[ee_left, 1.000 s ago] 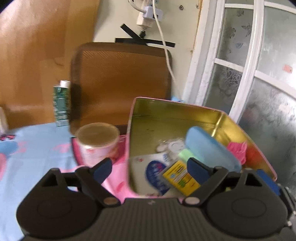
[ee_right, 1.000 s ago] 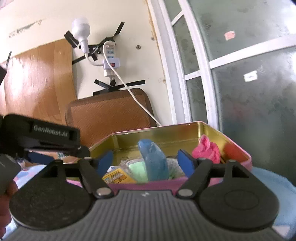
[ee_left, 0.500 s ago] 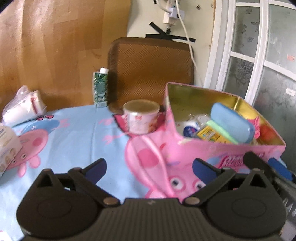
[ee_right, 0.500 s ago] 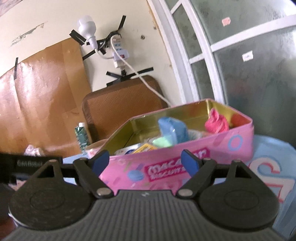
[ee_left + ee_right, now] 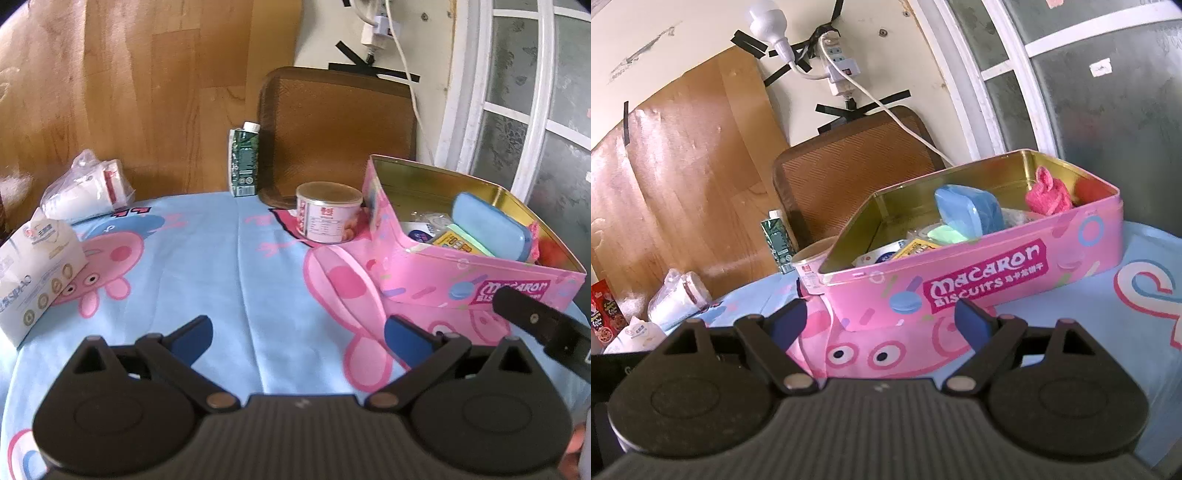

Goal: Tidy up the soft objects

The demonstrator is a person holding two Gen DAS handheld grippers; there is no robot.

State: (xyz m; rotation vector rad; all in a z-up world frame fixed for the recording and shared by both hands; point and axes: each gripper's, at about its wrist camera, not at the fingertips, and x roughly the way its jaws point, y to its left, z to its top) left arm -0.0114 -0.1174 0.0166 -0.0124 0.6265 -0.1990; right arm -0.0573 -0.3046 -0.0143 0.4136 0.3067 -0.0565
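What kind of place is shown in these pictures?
Most likely a room in a home. A table wears a cartoon-pig tablecloth, a pink biscuit tin holds small household items, and a power strip is taped to the wall.

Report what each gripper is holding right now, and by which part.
Nothing is held. The left gripper and right gripper are both open with only tablecloth between their fingers; the pink tin sits untouched ahead.
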